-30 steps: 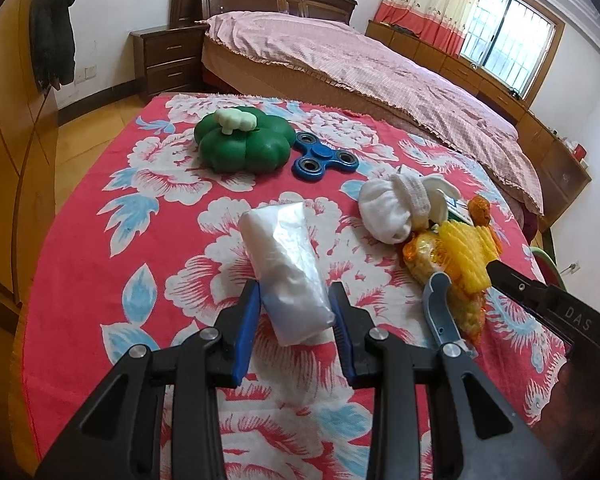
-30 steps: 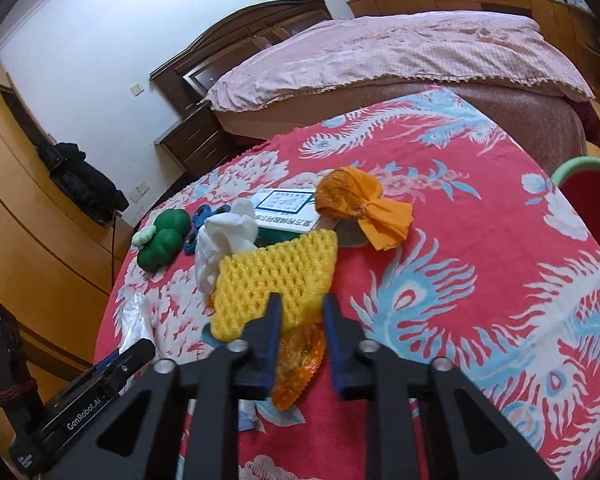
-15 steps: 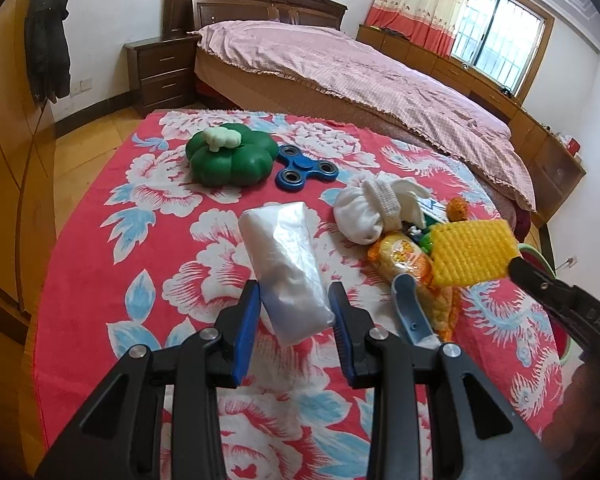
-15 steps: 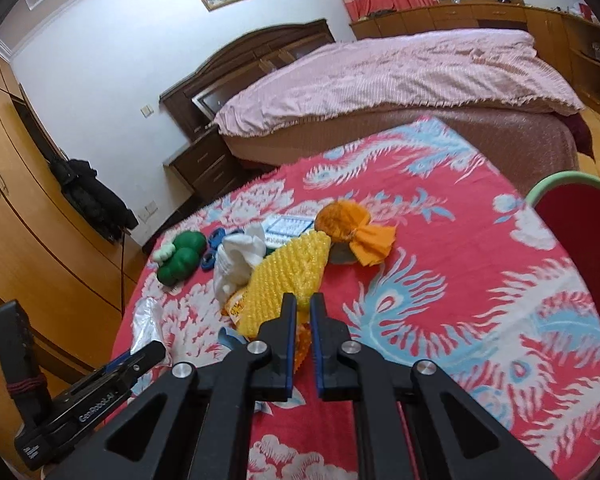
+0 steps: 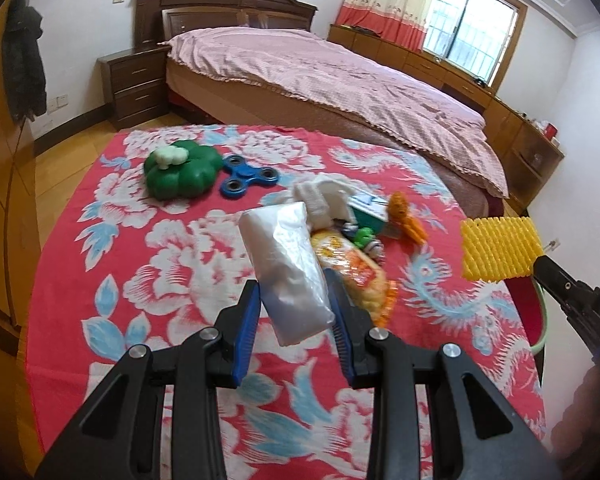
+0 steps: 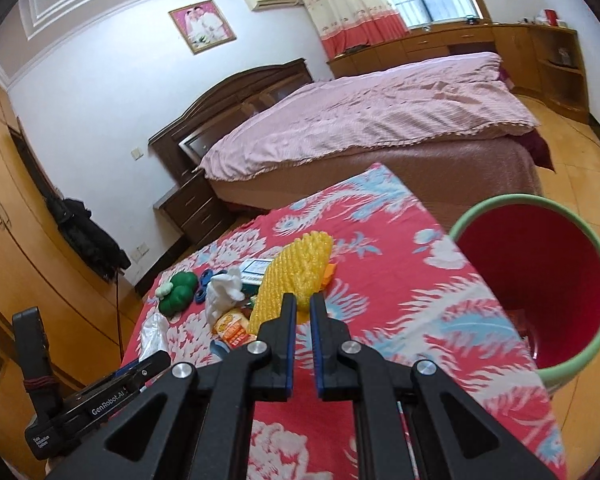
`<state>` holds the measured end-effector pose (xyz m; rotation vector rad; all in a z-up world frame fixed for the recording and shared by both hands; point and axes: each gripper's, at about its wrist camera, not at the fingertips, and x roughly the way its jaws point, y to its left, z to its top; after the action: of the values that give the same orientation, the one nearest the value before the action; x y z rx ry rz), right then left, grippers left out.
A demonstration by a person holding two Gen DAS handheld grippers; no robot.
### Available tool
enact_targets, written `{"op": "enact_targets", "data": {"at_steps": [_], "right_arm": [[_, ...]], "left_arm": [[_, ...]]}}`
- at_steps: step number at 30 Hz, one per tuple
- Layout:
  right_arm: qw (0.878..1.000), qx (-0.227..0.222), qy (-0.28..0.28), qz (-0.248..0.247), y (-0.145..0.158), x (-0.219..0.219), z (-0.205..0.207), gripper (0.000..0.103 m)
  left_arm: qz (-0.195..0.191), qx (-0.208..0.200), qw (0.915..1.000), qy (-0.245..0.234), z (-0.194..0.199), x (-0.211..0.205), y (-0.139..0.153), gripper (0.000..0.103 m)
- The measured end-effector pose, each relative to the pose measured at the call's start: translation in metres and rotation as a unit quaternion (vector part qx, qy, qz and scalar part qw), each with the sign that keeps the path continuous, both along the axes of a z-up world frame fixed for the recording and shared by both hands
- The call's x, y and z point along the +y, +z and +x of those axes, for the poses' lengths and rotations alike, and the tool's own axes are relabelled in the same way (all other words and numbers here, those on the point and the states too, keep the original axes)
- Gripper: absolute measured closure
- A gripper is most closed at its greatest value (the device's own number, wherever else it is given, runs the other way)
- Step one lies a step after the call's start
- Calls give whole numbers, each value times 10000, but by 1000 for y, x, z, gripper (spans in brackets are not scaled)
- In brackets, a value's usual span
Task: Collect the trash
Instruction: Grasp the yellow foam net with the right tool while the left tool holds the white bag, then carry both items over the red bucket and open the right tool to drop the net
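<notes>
At the right of the right wrist view I see the red bin (image 6: 540, 280) with green rim; its inside looks bare as far as I see. My right gripper (image 6: 303, 308) is closed on the yellow foam net (image 6: 290, 276), lifted above the table (image 6: 400, 320). My left gripper (image 5: 294, 310), half open, clamps the clear plastic bag (image 5: 286, 264) at frame centre.

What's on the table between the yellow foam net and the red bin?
Only bare floral tablecloth lies between the yellow foam net and the red bin, in the right wrist view.

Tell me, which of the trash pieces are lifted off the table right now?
Two: the clear plastic bag in the left gripper and the yellow foam net in the right gripper.
</notes>
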<state>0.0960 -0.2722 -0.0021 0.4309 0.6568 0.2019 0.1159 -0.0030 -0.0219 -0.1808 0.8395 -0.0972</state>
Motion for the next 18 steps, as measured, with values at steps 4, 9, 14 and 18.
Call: {"op": "enact_targets", "data": {"at_steps": [4, 9, 14, 18], "right_arm": [[9998, -44, -215, 14, 1, -19, -11, 94], [9988, -95, -477, 27, 3, -39, -23, 94], [9968, -151, -776, 115, 1, -67, -35, 94], [9950, -132, -981, 155, -3, -88, -39, 94]], "left_arm": [[61, -14, 9999, -157, -2, -16, 3, 68], [122, 4, 9993, -366, -1, -37, 4, 68], [218, 8, 9979, -602, 1, -62, 7, 68], [296, 30, 9958, -863, 4, -86, 8, 68]]}}
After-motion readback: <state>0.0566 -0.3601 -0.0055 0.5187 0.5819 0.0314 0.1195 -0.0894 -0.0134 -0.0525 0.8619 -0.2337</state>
